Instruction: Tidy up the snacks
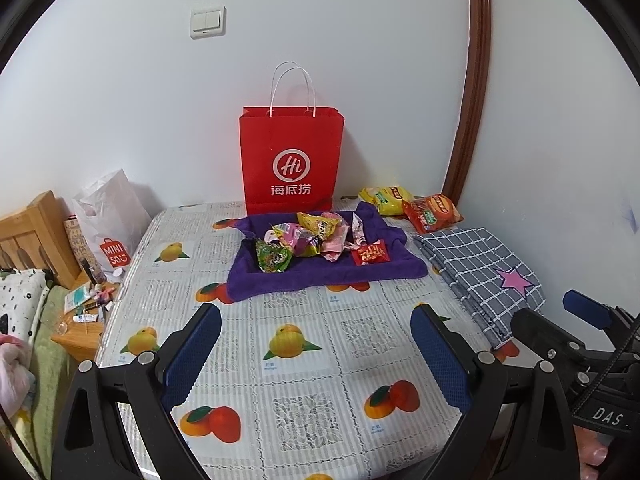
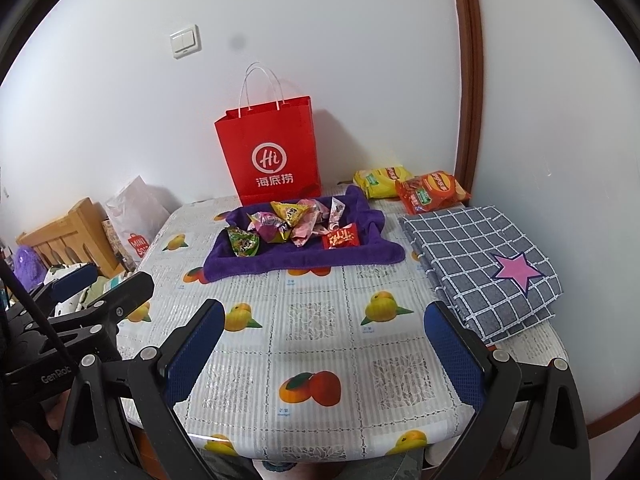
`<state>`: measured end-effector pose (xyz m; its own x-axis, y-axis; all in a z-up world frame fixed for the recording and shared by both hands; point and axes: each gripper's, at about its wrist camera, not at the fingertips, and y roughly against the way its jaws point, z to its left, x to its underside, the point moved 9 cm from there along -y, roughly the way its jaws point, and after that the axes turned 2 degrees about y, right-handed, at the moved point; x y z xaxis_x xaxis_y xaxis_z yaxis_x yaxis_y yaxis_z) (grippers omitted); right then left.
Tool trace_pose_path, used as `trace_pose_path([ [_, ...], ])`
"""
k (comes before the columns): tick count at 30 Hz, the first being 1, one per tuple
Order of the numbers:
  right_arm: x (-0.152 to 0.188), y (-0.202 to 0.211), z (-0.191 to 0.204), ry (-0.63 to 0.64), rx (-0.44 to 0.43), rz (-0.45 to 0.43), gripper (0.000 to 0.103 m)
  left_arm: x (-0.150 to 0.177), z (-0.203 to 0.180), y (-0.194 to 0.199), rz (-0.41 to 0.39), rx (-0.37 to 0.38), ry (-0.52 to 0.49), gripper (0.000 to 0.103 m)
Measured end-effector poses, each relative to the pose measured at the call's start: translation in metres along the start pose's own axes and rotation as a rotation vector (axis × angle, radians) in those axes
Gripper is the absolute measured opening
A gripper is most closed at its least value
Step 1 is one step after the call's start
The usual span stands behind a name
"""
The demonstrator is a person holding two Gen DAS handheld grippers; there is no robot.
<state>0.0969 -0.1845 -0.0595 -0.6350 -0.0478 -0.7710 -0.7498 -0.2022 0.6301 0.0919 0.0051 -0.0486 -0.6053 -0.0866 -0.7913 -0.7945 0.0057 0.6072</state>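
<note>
Both grippers sit low at the near table edge. Left gripper: blue-padded fingers spread wide, nothing between them. Right gripper: same, fingers spread, empty. Each tool shows at the margin of the other's view, so they are side by side and well short of the snacks.

Table is covered by a fruit-print cloth. Purple towel lies mid-table with its edges rucked up. On it is a loose heap of small snack packets: a green triangular pouch at the left front, a red sachet at the right front, pink and yellow wrappers overlapping between them. Behind the towel, against the wall, stands a red paper bag, upright, handles up; its inside is not visible. Right of the bag, off the towel, lie a yellow chip bag and a red chip bag, touching. A folded grey checked cloth occupies the right side.

Judgement: the scene does not settle whether sorting is ahead or already finished with the packets gathered on the towel.

Handling notes, if a packet is to be picked:
- Outlying pieces (green pouch, red sachet) offer clean access; the overlapped middle risks lifting two.
- Pinch a crimped seam, not the puffed body; foil is slippery.
- Keep the fingertips above the towel pile to avoid snagging it.
- Chip bags: light grip, contents crush.
</note>
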Motion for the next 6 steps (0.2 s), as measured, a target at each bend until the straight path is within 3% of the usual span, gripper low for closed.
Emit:
trace_pose_path([
  [6,-0.001,-0.012,0.004,0.015,0.014,0.003,0.099,0.001,0.003,-0.015,0.011,-0.009,-0.012,0.096],
])
